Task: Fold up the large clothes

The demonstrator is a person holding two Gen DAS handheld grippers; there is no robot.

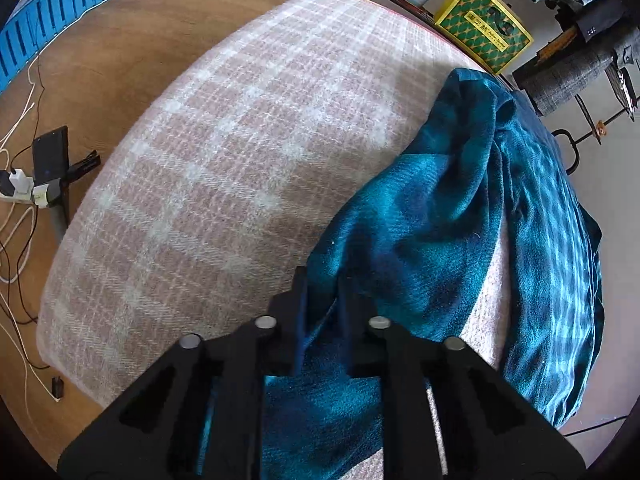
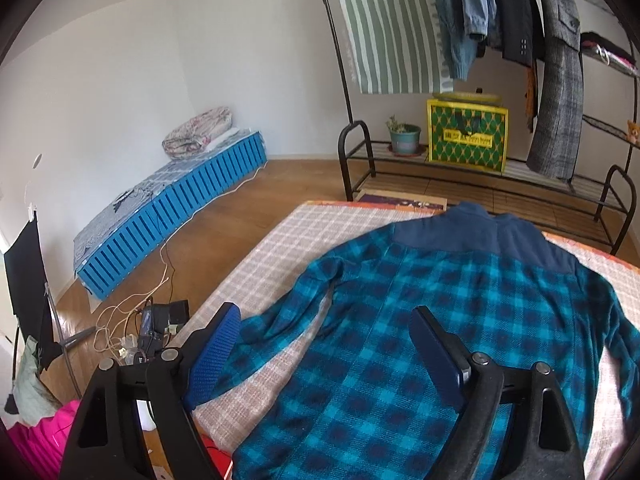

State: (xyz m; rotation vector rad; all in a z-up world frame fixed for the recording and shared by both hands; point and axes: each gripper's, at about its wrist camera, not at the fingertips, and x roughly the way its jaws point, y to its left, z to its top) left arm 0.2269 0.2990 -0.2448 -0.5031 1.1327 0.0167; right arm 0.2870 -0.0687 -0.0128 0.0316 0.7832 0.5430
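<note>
A blue and teal plaid shirt (image 2: pixel 420 312) with a navy yoke lies back-up and spread on a pink plaid blanket (image 2: pixel 272 232). In the left wrist view the shirt (image 1: pixel 440 208) is bunched and lifted along the blanket's (image 1: pixel 240 160) right side. My left gripper (image 1: pixel 324 280) is shut on a fold of the shirt's fabric. My right gripper (image 2: pixel 324 320) is open and empty, hovering above the shirt's lower body, with its left pad (image 2: pixel 216 352) near the left sleeve (image 2: pixel 280 320).
A black clothes rack (image 2: pixel 480 168) with hanging garments, a potted plant (image 2: pixel 404 138) and a yellow-green box (image 2: pixel 466 138) stands behind the blanket. A blue slatted bed base (image 2: pixel 180 216) lies at the left. Cables and a power strip (image 2: pixel 152 336) lie on the wood floor.
</note>
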